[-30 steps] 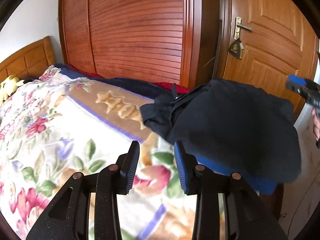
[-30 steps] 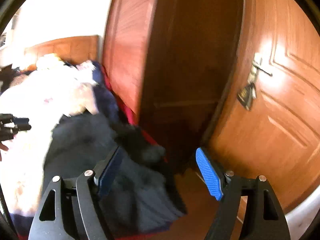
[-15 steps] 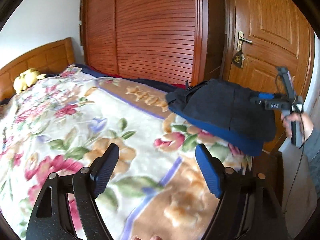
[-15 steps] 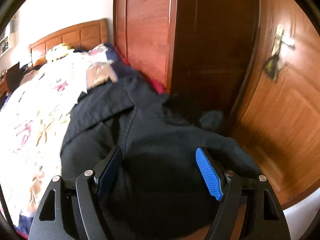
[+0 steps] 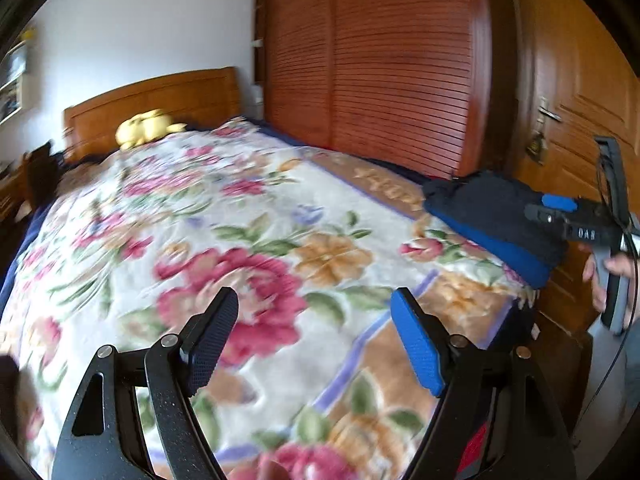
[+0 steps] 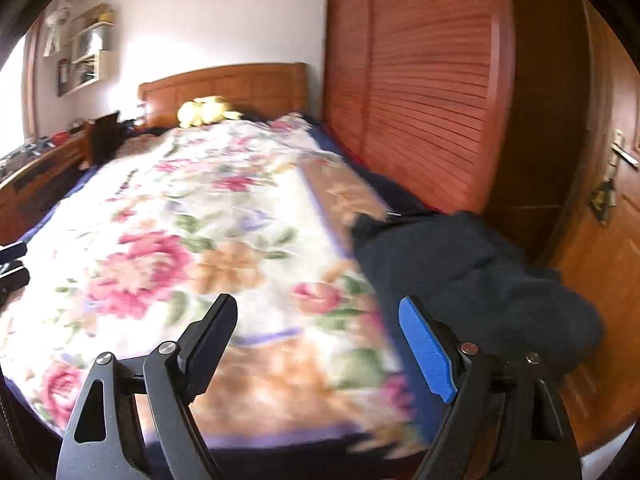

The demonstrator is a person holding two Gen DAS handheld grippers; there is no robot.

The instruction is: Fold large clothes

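A folded dark navy garment (image 5: pixel 492 216) lies at the bed's near right corner, also in the right wrist view (image 6: pixel 460 264). My left gripper (image 5: pixel 316 344) is open and empty, held above the floral blanket (image 5: pixel 248 240), well left of the garment. My right gripper (image 6: pixel 320 352) is open and empty above the blanket's foot end (image 6: pixel 224 264), with the garment just right of its blue pad (image 6: pixel 428 356). In the left wrist view the right gripper's body (image 5: pixel 576 220) shows in a hand beside the garment.
A wooden headboard (image 5: pixel 160 96) with a yellow plush toy (image 5: pixel 144 128) is at the far end. A slatted wardrobe (image 5: pixel 380 64) and a wooden door (image 5: pixel 580 112) stand to the right. A dresser (image 6: pixel 36 176) stands left of the bed.
Both grippers have drawn back from the garment toward the foot of the bed. The left gripper's jaws opened wide. The garment stays at the bed corner.
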